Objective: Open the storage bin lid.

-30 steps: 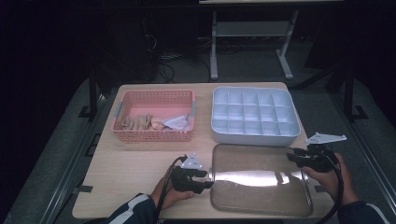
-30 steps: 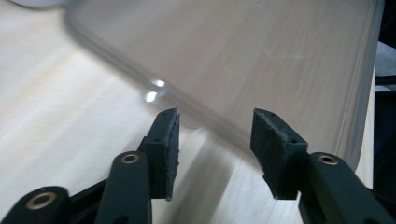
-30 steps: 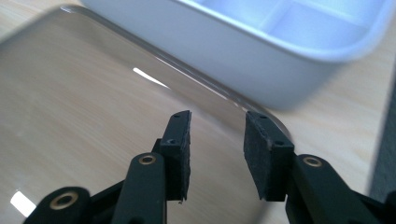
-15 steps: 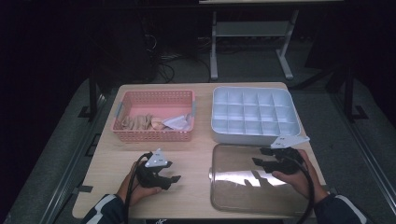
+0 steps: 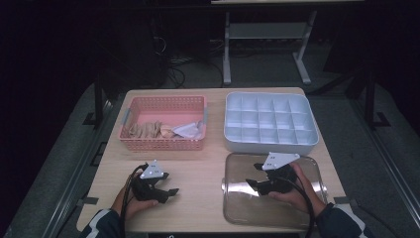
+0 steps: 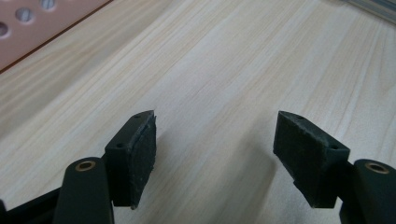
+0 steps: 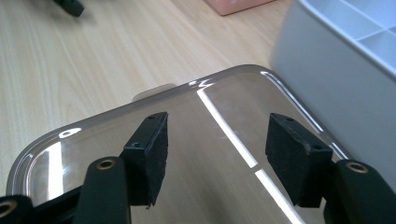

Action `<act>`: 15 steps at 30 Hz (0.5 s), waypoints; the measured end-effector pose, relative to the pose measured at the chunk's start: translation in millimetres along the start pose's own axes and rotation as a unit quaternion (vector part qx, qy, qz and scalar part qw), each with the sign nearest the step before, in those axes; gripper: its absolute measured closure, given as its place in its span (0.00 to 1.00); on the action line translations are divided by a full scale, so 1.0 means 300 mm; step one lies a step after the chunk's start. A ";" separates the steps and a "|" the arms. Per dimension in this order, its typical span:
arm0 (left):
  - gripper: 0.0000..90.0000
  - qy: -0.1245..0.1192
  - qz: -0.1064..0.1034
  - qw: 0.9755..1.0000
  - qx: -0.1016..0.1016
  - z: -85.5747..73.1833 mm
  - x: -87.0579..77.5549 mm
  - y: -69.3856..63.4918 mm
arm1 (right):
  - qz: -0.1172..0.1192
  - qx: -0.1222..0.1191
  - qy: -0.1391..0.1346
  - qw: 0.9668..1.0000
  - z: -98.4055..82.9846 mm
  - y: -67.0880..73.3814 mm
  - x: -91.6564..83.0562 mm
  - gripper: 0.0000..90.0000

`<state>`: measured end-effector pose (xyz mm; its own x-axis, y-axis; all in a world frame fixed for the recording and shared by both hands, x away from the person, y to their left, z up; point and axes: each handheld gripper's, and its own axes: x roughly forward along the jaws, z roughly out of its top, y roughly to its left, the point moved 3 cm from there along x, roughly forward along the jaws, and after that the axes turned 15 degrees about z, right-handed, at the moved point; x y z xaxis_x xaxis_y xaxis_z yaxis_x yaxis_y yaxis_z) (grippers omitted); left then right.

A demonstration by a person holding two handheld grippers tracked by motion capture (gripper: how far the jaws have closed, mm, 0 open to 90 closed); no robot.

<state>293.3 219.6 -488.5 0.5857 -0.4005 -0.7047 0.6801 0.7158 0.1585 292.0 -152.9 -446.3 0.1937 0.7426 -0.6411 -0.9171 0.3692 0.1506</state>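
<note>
A clear plastic lid (image 5: 289,210) lies flat on the wooden table (image 5: 208,163) at the front right. My right gripper (image 5: 253,176) hovers over the lid's left half, pointing left. In the right gripper view the lid (image 7: 224,107) lies below its jaws, which have just been opening, with nothing between them. My left gripper (image 5: 169,183) is over bare wood to the left of the lid. Its jaws have also just been opening, and the left gripper view shows just table (image 6: 224,79) between them. My left gripper's jaw tip (image 7: 70,5) is also visible in the right gripper view.
A pink basket (image 5: 163,144) at the back left holds tan pieces and a pale wrapper. A white compartment box (image 5: 270,144) stands at the back right, close behind the lid; its wall (image 7: 327,70) is near my right gripper. The basket's corner (image 6: 28,23) lies ahead of my left gripper.
Both grippers have left the lid's left and right edges and moved left; the right one is now over the lid, the left over bare wood. Both jaws stand wider. The lid has stayed put.
</note>
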 end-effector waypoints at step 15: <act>0.29 -0.026 0.013 1.000 0.003 -0.028 -0.001 0.007 | 0.008 -0.009 0.000 1.000 0.004 0.005 0.023 0.39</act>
<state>290.8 226.2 -493.7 0.6260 -0.4109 -0.6628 0.6666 0.7230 0.1813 292.3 -146.6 -449.5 0.1795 0.7475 -0.6395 -0.9257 0.3484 0.1473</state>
